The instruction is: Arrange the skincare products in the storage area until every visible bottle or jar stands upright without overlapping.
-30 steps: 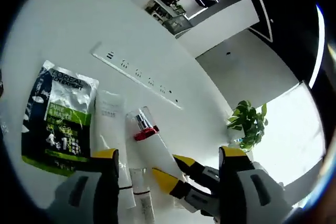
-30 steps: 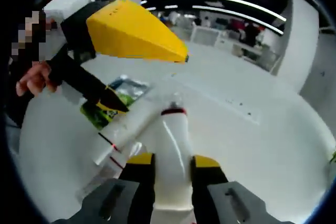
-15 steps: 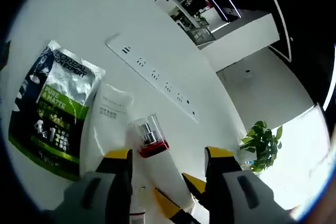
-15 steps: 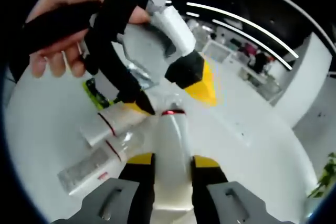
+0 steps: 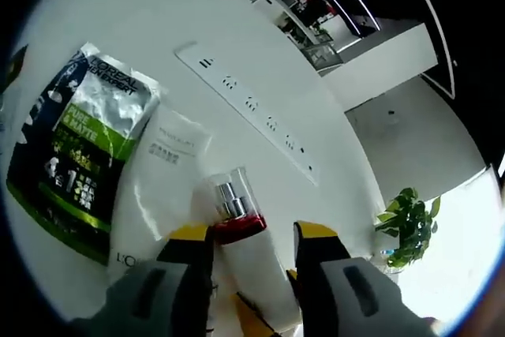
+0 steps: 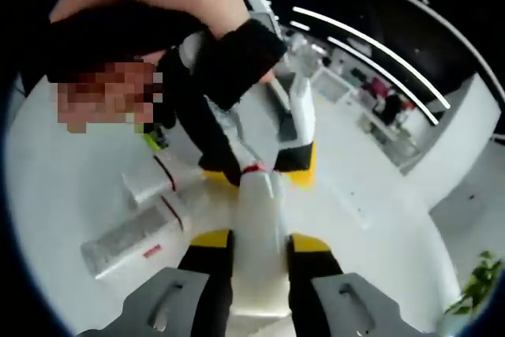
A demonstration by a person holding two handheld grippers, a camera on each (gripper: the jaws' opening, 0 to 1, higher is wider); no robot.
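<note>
Left gripper view: your left tongs (image 5: 251,236) have closed in from the wider stance of a second ago and now straddle the white pump bottle (image 5: 241,234) just below its red collar; whether they press it you cannot tell. The bottle lies on the white table (image 5: 118,5), its clear cap pointing to 12 o'clock. At 10 o'clock lies the green sachet (image 5: 75,144), with a flat white tube (image 5: 162,175) between it and the bottle; the power strip (image 5: 252,108) runs off toward 1 o'clock. In the right gripper view your right tongs (image 6: 251,244) are clenched on the bottle's body, and the left tongs have come in over its neck at 12 o'clock. With both ends covered, the bottle looks ready to be stood upright; two tubes (image 6: 146,222) at 9 o'clock remain flat.
</note>
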